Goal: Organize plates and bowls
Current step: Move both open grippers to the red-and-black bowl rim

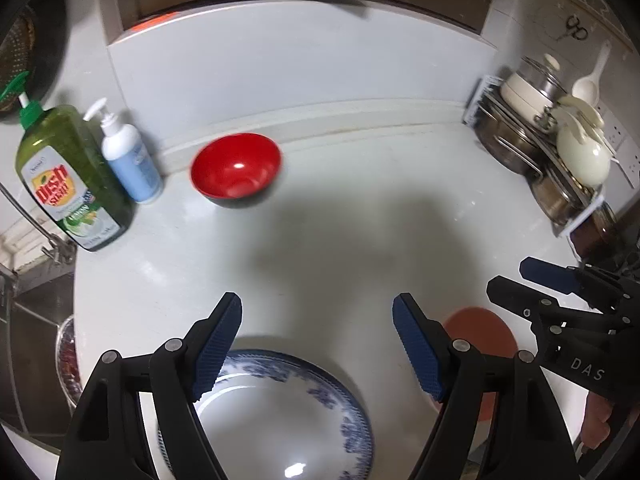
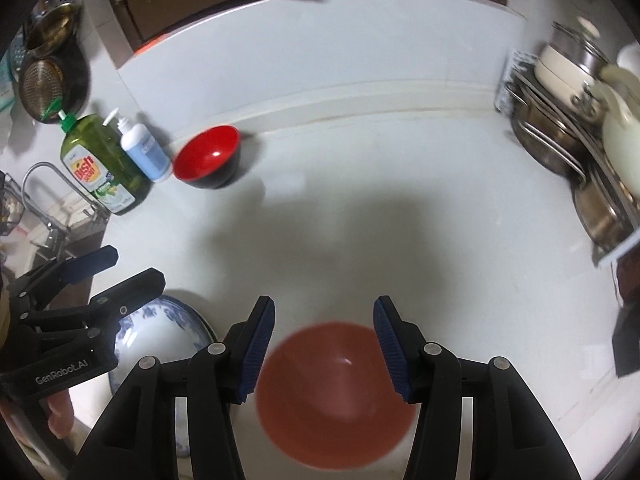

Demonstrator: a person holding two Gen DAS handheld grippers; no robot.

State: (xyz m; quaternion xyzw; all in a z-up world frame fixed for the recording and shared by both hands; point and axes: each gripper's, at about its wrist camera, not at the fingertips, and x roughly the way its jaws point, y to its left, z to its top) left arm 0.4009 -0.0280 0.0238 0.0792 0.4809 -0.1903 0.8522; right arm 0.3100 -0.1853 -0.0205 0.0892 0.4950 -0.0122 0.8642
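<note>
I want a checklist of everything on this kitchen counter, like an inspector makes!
Surface: white counter, shadowed in the middle.
Job's things: red bowl near the back wall; blue-patterned plate under the left hand-held gripper; orange bowl under the right hand-held gripper.
Clutter: green dish soap bottle, white pump bottle.
Grippers: both open, holding nothing.
Cables: nothing seen.
Surroundings: rack of pots at right, sink tap at left.
</note>
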